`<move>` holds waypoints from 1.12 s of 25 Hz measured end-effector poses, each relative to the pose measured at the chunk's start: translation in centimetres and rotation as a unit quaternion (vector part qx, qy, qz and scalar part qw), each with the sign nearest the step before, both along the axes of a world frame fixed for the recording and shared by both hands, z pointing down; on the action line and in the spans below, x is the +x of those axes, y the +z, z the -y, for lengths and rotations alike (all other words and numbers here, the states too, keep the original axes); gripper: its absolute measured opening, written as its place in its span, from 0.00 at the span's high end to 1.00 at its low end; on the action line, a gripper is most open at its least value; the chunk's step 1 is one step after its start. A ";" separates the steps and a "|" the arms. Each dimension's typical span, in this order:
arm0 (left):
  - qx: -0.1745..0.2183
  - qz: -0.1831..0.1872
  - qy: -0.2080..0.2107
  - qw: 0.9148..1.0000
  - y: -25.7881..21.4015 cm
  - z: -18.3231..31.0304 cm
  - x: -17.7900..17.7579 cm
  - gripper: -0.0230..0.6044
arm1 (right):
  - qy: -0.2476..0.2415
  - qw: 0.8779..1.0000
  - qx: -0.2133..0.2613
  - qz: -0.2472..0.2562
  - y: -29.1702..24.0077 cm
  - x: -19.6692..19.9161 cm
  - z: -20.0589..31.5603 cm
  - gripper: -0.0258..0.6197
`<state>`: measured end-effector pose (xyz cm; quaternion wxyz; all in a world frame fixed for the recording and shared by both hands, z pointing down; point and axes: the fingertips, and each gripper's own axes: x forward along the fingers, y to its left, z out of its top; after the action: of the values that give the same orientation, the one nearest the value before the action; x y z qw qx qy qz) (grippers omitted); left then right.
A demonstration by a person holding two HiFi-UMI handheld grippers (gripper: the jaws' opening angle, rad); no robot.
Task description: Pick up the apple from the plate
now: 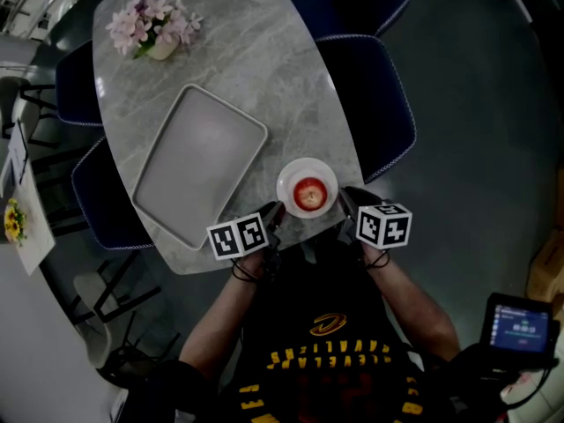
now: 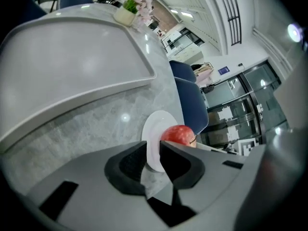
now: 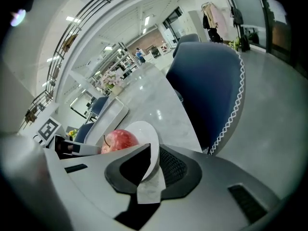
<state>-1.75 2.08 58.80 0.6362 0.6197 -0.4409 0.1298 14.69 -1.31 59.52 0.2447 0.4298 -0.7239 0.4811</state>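
On the table (image 1: 264,51), right claw (image 3: 154,150) pinches the plate (image 3: 139,129); left claw (image 2: 153,148) loosely straddles its rim.

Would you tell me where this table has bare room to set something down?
The tray is bare throughout. Bare marble of the table runs along its right side, from the flower pot down to the plate. It is crowded at the near edge: the left gripper and right gripper flank the plate with the apple, their jaws astride its rim.
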 end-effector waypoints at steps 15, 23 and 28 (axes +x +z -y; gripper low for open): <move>0.154 0.007 -0.019 0.988 -7.2 3.3 -1.8 0.96 | -0.057 0.987 0.143 0.053 -7.6 -3.1 3.3 0.95; 0.270 0.049 0.024 0.961 -13.8 5.3 0.5 0.96 | -0.091 0.959 0.249 0.104 -14.2 -5.4 4.5 0.95; 0.322 0.059 0.035 0.944 -17.0 6.0 1.4 0.96 | -0.107 0.938 0.310 0.111 -17.9 -6.6 5.2 0.95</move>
<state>-0.33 -3.90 41.81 0.3708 0.7977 -0.4739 0.0390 8.14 -6.53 41.64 0.0678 0.3484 -0.9013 0.2485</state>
